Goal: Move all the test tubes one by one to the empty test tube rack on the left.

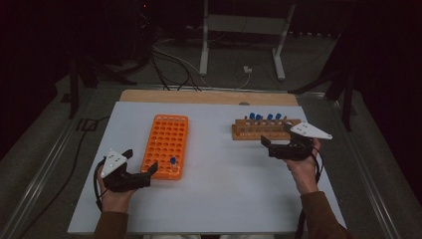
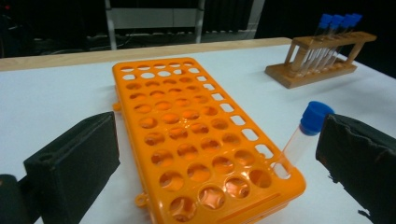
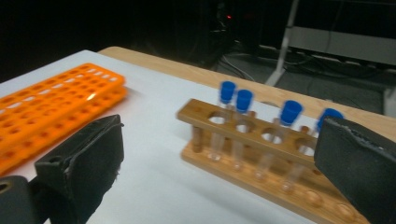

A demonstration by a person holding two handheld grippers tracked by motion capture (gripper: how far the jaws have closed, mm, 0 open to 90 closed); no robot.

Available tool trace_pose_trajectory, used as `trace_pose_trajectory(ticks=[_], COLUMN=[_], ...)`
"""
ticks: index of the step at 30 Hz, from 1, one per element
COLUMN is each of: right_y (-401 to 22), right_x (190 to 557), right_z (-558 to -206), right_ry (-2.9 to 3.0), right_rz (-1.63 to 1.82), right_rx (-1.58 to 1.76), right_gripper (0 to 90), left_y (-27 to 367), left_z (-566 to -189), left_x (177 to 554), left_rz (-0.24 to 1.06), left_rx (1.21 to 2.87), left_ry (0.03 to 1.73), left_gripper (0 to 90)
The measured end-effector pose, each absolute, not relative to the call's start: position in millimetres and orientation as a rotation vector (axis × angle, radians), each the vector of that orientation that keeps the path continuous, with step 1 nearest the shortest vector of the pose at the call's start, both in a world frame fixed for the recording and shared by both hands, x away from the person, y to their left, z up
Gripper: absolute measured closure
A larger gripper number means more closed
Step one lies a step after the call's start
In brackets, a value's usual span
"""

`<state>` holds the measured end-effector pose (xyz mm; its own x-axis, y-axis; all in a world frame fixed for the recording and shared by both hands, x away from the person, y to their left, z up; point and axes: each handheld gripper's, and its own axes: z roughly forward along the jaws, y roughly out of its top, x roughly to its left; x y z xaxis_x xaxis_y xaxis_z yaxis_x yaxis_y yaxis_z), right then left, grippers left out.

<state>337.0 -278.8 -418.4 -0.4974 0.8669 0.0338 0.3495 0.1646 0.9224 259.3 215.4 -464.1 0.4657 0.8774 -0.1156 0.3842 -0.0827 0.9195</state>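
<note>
Both grippers spread: left gripper (image 1: 145, 169) frees the blue-capped tube (image 2: 302, 135) in the orange rack (image 1: 166, 144), right gripper (image 1: 275, 139) nears the wooden rack (image 1: 259, 130) for another

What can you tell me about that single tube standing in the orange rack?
The tube is clear plastic with a blue screw cap, looks empty, and leans slightly in a corner hole of the orange rack, at the end nearest the person. Only the rack touches it; the left gripper stands open around it, with its jaws clear.
</note>
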Motion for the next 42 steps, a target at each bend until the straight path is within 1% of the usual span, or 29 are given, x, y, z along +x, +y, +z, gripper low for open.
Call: trace_pose_trajectory(ticks=[6,11,17,25,26,28,31,33,35,39,42], right_y=[-291.8,-300.9,-305.5,-311.7,-312.3,-313.2,-314.6,-314.1,-311.8,-307.7,-305.7], right_x=[354.3,369.1,384.7,403.1,404.9,407.7,410.7,411.8,412.9,416.0,418.7], right_z=[-424.8,-431.2,-436.3,-450.9,-452.9,-456.6,-460.3,-461.1,-461.6,-464.0,-467.1], right_ry=[1.918,1.905,1.886,1.866,1.864,1.854,1.838,1.832,1.832,1.838,1.829], right_rz=[1.270,1.236,1.233,1.203,1.198,1.180,1.165,1.166,1.143,1.128,1.117], right_rx=[1.182,1.238,1.292,1.373,1.387,1.402,1.410,1.400,1.383,1.367,1.377], right_gripper=[5.7,7.2,12.0,16.2,17.8,23.6,37.2,48.2,56.6,65.7,69.7], left_y=[217.5,218.0,216.2,216.1,215.9,215.7,215.3,215.2,215.2,215.6,216.0], left_z=[-465.9,-467.3,-468.0,-469.1,-469.2,-469.3,-469.6,-469.8,-469.8,-469.6,-469.7], left_x=[259.6,260.0,259.9,260.4,260.4,260.4,260.5,260.6,260.7,260.3,260.3], left_rz=[0.601,0.599,0.602,0.603,0.603,0.602,0.602,0.601,0.600,0.600,0.598], left_rx=[1.669,1.674,1.682,1.687,1.688,1.687,1.687,1.687,1.687,1.685,1.683], left_ry=[1.119,1.127,1.124,1.127,1.128,1.127,1.129,1.130,1.131,1.131,1.132], left_gripper=[0.5,0.5,0.5,0.5,0.5,0.5,0.5,0.5,0.5,0.5,0.5])
